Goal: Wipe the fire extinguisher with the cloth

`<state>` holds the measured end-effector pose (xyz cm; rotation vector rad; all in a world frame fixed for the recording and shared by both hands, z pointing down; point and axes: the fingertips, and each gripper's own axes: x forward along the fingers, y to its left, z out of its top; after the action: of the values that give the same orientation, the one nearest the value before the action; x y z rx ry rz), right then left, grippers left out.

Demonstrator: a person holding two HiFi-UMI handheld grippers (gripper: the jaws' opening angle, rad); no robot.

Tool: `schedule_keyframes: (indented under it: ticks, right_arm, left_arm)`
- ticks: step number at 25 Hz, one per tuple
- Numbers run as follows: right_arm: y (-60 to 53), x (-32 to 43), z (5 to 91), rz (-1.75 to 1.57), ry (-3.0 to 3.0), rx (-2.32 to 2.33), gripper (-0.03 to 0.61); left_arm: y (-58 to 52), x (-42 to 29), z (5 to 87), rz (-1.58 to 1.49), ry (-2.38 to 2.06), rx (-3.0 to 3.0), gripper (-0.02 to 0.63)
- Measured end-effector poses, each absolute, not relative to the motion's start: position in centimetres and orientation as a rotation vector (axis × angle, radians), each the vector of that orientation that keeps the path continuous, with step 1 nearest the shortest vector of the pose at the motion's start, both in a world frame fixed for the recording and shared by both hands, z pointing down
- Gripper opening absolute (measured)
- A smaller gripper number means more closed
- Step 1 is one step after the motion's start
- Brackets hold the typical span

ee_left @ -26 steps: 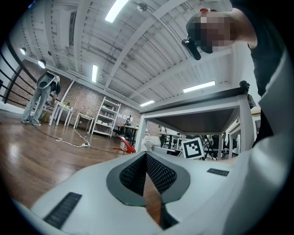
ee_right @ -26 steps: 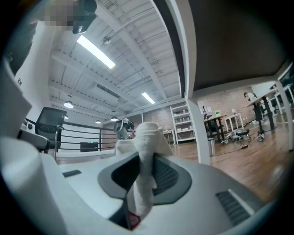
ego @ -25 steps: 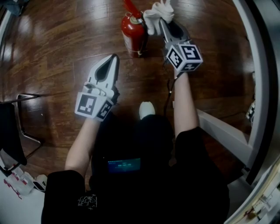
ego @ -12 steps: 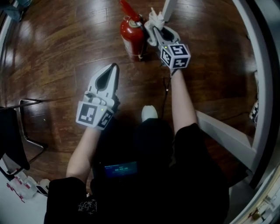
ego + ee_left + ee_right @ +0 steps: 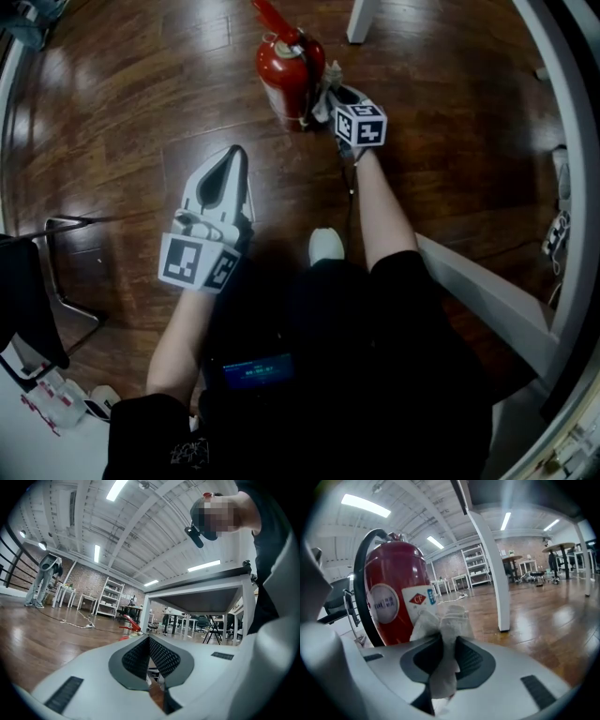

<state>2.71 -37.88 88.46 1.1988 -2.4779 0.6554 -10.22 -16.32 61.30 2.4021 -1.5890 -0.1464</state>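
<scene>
Cloth (image 5: 451, 619) in R gripper (image 5: 443, 643) jaws, by extinguisher (image 5: 391, 597)

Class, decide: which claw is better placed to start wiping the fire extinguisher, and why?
Right. The right claw grips the cloth close beside the fire extinguisher; the left claw is shut, empty and farther back.
</scene>
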Motion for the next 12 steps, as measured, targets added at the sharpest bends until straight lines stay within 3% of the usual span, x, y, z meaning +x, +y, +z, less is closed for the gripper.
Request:
schedule_keyframes:
  ticks: [12]
  right_arm:
    - [-36.6, 3.9, 88.4, 0.634, -2.448, 1.214, 0.092]
  left_arm:
    - [-15.3, -10.8, 60.9, -0.140, -1.603, 2.404, 0.002]
